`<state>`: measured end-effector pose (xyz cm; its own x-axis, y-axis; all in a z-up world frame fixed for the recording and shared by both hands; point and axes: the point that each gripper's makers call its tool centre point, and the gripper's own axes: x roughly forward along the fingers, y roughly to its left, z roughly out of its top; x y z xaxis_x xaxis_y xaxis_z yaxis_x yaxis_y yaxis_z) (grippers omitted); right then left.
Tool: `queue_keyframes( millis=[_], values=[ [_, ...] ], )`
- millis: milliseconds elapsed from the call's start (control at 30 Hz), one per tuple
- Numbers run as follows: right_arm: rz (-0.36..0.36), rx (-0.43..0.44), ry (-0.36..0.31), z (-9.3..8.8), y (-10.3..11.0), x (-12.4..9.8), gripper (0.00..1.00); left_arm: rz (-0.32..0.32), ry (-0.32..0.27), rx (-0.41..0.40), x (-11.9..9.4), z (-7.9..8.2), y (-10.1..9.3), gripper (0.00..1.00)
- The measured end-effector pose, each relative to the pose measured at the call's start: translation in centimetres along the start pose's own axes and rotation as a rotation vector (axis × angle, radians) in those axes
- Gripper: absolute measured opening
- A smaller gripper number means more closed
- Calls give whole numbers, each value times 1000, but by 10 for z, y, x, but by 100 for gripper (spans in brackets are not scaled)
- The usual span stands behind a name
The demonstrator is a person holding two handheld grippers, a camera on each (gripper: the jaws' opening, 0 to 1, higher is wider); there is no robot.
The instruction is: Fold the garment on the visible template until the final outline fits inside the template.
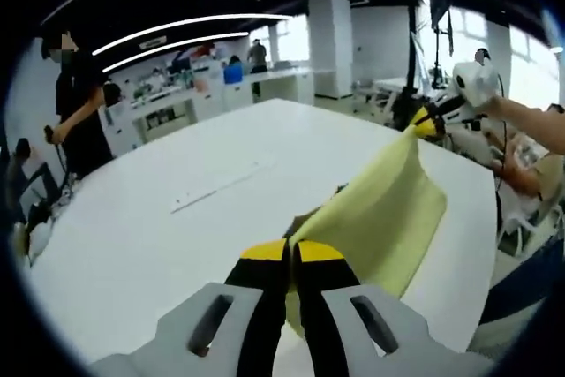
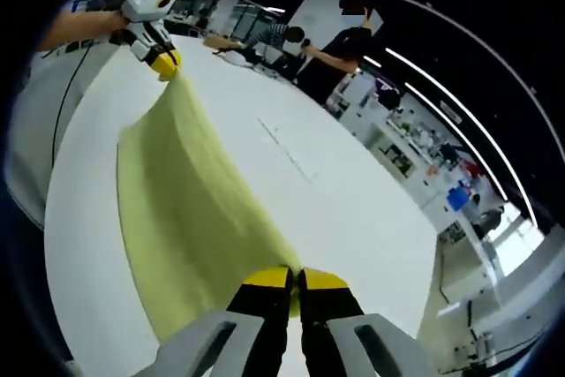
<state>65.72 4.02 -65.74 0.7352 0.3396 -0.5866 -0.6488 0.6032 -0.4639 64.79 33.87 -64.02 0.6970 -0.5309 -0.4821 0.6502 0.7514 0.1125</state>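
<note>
From the left gripper view I see my left hand-held gripper with its yellow-tipped jaws pressed together on one corner of the yellow garment. The cloth runs away from those jaws up to the right hand-held gripper, which pinches the far corner, a person's arm behind it. The garment hangs stretched between the two, raised above the white counter; its lower edge may be touching the surface, but I cannot tell. A pale strip lies on the counter well apart from the cloth; whether it belongs to the template I can't say.

In the right gripper view the right hand-held gripper is closed on the near corner of the garment, and the fabric sweeps in a long band to the left hand-held gripper clamped at its other end. A person in dark clothes stands beyond the counter
</note>
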Motion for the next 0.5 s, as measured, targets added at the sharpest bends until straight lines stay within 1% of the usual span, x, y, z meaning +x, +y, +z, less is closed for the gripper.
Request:
queue_keyframes(
  millis=[33,100,200,333,433,500],
  values=[
    [0,6,11,-3,0,4,0,2,-5,9,3,-1,1,0],
    [4,22,21,-7,1,13,0,4,17,-6,13,-9,3,0],
    [10,65,40,-15,1,25,0,5,33,-13,24,-18,7,0],
    [42,64,56,-22,10,42,0,23,78,12,36,-33,13,0],
    [41,77,86,-31,11,51,0,16,84,-7,45,-42,13,0],
    [37,85,102,-36,11,58,0,13,94,-3,50,-48,12,0]
  ],
)
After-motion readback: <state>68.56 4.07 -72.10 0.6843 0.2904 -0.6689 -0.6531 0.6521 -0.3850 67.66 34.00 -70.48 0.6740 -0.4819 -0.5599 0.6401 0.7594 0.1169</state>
